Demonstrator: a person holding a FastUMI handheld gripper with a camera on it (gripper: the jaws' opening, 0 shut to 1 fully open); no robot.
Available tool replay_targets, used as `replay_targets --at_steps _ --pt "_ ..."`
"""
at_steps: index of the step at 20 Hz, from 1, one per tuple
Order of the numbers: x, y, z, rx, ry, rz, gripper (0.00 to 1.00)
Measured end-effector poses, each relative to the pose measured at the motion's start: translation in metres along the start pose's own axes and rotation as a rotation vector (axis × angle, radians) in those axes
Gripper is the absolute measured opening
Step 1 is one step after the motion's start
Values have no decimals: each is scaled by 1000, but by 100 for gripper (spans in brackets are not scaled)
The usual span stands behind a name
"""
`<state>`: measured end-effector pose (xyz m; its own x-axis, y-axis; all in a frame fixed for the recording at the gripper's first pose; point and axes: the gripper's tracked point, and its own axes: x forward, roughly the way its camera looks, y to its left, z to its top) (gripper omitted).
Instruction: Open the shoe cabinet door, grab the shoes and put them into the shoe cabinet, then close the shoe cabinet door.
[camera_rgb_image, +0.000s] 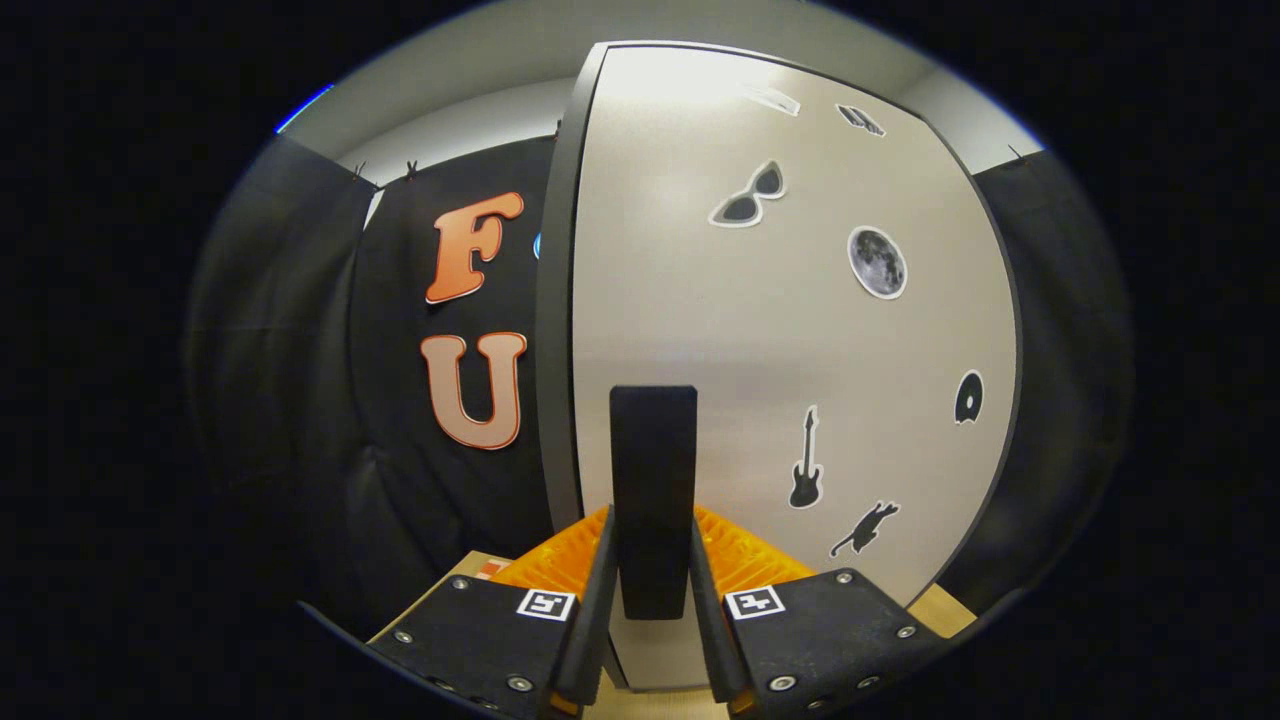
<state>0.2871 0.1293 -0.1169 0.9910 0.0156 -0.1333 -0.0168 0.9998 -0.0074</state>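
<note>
The tool (653, 590) seems closed on the door handle (653, 480); a skewed pull could slip it off.

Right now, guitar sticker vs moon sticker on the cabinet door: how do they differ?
The guitar sticker is a black, tall, thin silhouette; the moon sticker is a grey, round photo-like disc with a white rim. The guitar sits low on the door, nearer the black handle that the claw is closed on; the moon sits higher. Both are stuck flat on the door.

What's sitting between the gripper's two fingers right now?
In the gripper view, the black upright handle of the pale grey stickered cabinet door stands between the gripper fingers, which close on it.
</note>
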Motion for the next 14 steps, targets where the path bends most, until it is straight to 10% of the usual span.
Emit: replay_targets --at_steps 14 --pt "-43 -11 -1 55 4 32 22"
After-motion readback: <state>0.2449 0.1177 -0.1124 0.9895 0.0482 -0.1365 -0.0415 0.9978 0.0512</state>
